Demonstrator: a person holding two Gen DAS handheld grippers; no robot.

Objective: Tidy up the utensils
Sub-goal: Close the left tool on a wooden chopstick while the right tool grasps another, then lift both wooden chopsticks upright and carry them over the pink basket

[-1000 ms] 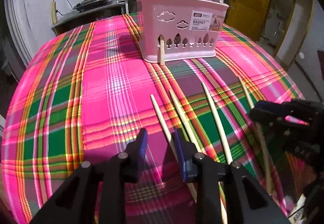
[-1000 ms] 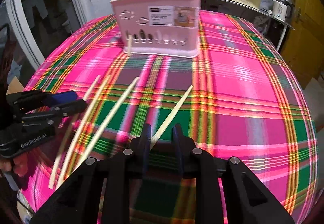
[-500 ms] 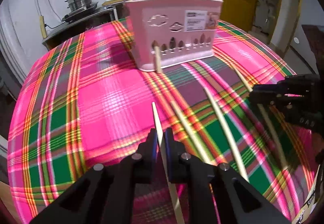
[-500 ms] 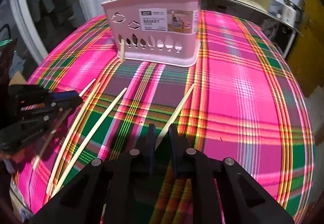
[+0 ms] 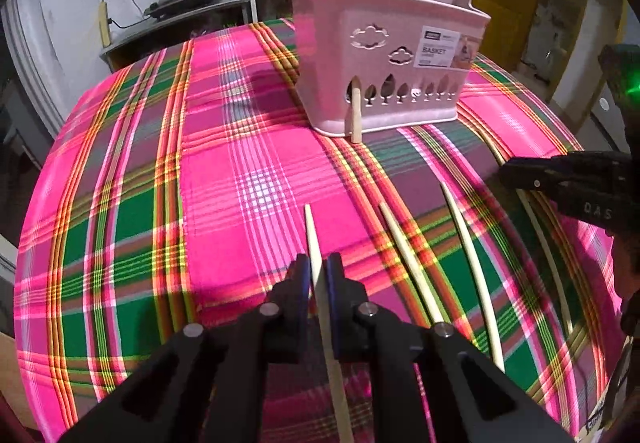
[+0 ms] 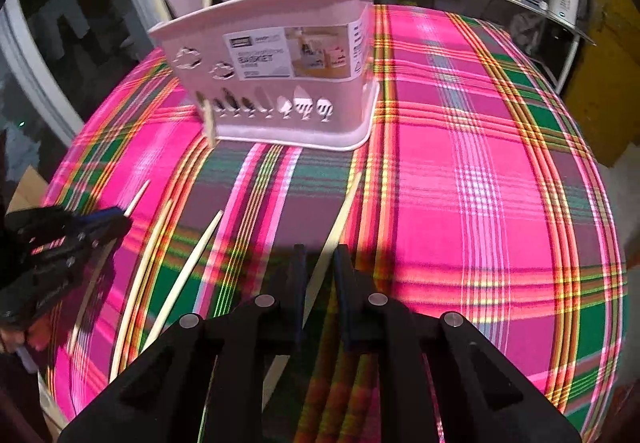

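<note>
Left tool (image 5: 319,270) is clamped on one chopstick (image 5: 312,235); right tool (image 6: 319,263) on another (image 6: 340,211); basket (image 5: 384,67) stands ahead.

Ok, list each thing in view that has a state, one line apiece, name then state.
left gripper: shut on a chopstick.
right gripper: shut on another chopstick.
two loose chopsticks: lying flat on the plaid tablecloth, ungripped.
pink basket: upright, several sticks standing in it.
stick at basket front: poking out through a cutout, tip on the cloth.
</note>
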